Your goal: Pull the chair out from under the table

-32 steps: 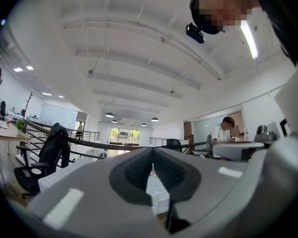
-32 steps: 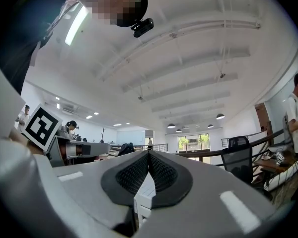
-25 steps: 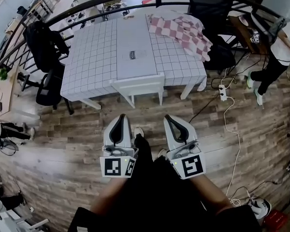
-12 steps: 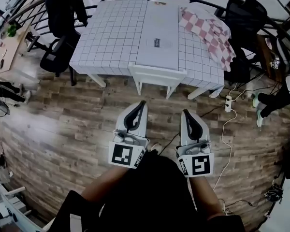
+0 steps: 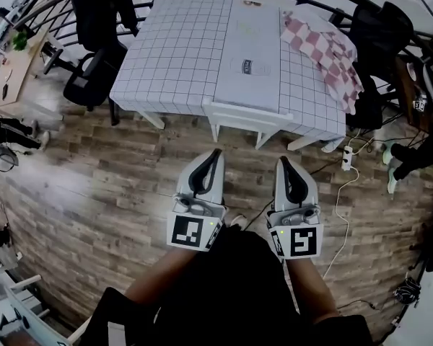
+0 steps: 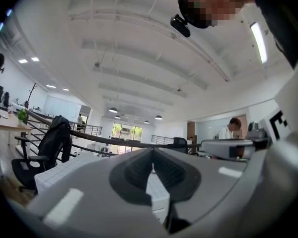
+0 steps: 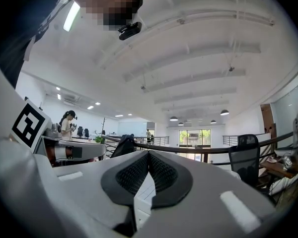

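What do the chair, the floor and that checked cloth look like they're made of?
Chair: smooth matte white, probably painted wood or plastic. Floor: wood-look planks with grain, wood or laminate. Cloth: soft fabric, pink-and-white checks, draped in folds.

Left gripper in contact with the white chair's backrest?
Apart. The head view shows a strip of wooden floor between the left gripper tips and the white chair tucked under the table; its jaws are together, holding nothing.
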A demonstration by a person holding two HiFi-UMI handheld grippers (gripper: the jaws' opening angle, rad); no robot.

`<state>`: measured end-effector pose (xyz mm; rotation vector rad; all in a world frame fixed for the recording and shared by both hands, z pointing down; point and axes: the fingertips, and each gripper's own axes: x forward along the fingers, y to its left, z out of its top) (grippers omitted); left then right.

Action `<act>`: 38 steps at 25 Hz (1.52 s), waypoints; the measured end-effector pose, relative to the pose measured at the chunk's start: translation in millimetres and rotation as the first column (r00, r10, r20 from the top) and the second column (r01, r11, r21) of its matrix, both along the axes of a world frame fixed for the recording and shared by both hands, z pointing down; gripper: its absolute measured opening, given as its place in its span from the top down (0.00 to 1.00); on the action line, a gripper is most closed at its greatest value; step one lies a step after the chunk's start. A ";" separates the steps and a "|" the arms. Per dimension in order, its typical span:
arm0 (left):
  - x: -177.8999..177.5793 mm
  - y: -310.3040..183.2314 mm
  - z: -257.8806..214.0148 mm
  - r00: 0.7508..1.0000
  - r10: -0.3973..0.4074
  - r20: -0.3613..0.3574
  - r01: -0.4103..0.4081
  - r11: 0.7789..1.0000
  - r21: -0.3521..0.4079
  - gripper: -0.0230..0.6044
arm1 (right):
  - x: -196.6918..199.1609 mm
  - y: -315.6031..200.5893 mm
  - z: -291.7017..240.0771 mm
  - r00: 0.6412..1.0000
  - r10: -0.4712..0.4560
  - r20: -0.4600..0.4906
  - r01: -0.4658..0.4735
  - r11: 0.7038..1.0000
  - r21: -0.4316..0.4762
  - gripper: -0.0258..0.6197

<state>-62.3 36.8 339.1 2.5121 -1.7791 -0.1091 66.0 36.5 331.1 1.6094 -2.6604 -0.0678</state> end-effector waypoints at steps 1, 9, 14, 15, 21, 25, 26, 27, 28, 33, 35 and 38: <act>-3.9 -5.5 0.8 1.000 -0.003 0.000 0.003 1.000 -0.002 0.95 | -1.7 -6.4 1.2 1.000 0.003 0.000 -0.003 1.000 -0.005 0.96; -25.9 -65.4 18.2 1.000 0.017 -0.023 -0.018 1.000 -0.025 0.95 | -16.4 -66.5 16.0 0.999 0.040 -0.032 -0.042 0.998 -0.046 0.96; -35.3 -105.4 25.0 0.998 0.060 -0.027 -0.061 0.997 -0.044 0.95 | -23.1 -99.8 16.0 0.996 0.077 -0.044 -0.079 0.996 -0.048 0.96; -36.6 -112.0 25.6 0.997 0.069 -0.025 -0.070 0.996 -0.048 0.95 | -23.6 -105.8 15.7 0.995 0.087 -0.046 -0.089 0.995 -0.048 0.96; -53.4 -155.4 28.7 0.993 0.111 -0.032 -0.112 0.993 -0.041 0.95 | -19.7 -137.7 22.9 0.986 0.154 -0.059 -0.158 0.985 -0.075 0.96; -61.8 -180.2 46.8 0.993 0.097 -0.066 -0.104 0.990 -0.100 0.95 | -17.0 -152.6 30.8 0.986 0.153 -0.063 -0.159 0.981 -0.114 0.96; -59.1 -183.3 51.1 0.993 0.100 -0.059 -0.106 0.988 -0.113 0.95 | -14.5 -154.6 31.8 0.987 0.151 -0.061 -0.158 0.980 -0.120 0.96; -55.4 -185.6 55.1 0.993 0.104 -0.050 -0.110 0.986 -0.122 0.95 | -11.8 -157.0 33.5 0.987 0.148 -0.061 -0.155 0.980 -0.123 0.96; -51.3 -188.0 58.7 0.993 0.108 -0.041 -0.113 0.985 -0.129 0.95 | -8.9 -160.3 35.9 0.988 0.144 -0.063 -0.151 0.981 -0.126 0.96; -31.6 -197.1 74.1 0.993 0.117 0.005 -0.114 0.978 -0.174 0.95 | 3.3 -181.9 44.8 0.992 0.086 -0.089 -0.099 0.983 -0.154 0.96; -26.9 -199.4 83.4 0.992 0.123 0.016 -0.118 0.973 -0.199 0.95 | 5.0 -189.8 50.6 0.993 0.047 -0.110 -0.065 0.984 -0.169 0.96; -17.2 -205.4 104.2 0.986 0.166 -0.032 -0.168 0.950 -0.263 0.95 | 10.4 -202.3 74.8 0.990 0.003 -0.143 -0.036 0.974 -0.225 0.96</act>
